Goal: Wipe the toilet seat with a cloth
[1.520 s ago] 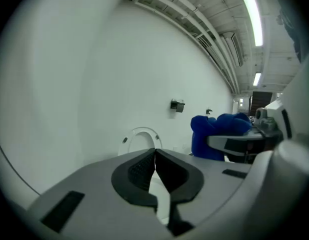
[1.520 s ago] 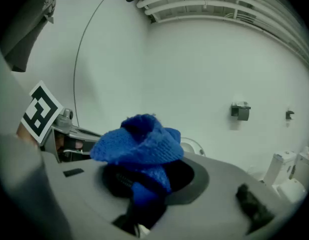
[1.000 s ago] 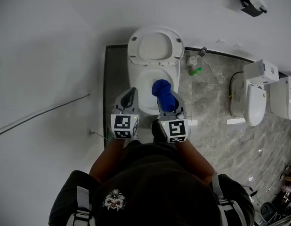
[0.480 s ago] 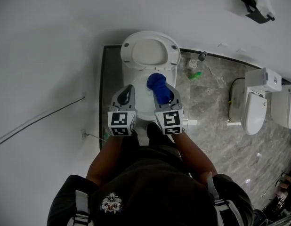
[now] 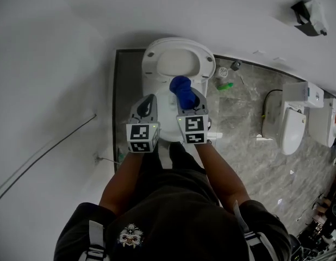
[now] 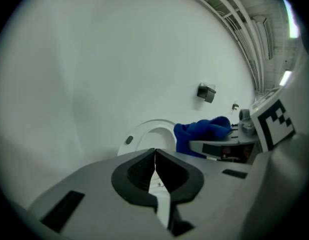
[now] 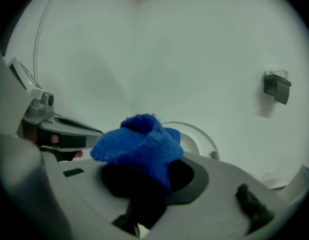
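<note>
Hovering by the white toilet seat [image 5: 204, 64], right tool [image 5: 185, 98] pinches a blue knitted cloth [image 5: 180, 86], left tool [image 5: 150, 98] pressed together; next, I think, touch down.

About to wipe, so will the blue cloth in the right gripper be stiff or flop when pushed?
Probably floppy: the blue cloth bunches in soft folds where the right gripper clamps it. Likely light: the bunch stands up unsupported. Its knitted surface should grip rather than slide.

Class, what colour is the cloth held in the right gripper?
Bright blue; the cloth shows best in the right gripper view.
</note>
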`<action>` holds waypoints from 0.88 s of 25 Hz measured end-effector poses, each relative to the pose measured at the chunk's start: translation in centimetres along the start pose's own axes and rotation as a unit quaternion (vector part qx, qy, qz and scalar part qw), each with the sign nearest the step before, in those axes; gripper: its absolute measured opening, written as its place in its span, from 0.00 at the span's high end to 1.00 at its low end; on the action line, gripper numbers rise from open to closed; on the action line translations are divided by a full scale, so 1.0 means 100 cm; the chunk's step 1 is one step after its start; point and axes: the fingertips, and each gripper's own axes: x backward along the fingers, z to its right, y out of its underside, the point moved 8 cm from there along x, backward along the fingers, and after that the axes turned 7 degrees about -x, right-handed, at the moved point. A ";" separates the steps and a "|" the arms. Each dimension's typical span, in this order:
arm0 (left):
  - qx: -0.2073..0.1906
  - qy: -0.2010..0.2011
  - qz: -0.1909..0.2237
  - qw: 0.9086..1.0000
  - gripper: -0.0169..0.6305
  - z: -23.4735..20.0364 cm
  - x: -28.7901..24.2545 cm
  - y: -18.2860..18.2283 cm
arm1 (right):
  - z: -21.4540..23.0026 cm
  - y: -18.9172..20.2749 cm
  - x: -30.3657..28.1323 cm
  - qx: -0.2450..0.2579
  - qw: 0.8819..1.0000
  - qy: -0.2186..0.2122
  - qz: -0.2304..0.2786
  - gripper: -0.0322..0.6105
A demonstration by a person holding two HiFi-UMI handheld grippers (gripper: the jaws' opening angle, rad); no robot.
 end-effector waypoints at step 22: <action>0.000 0.038 -0.033 0.999 0.96 -0.079 -0.034 0.021 | 0.005 -0.046 -0.154 -0.011 0.995 0.020 -0.097 0.79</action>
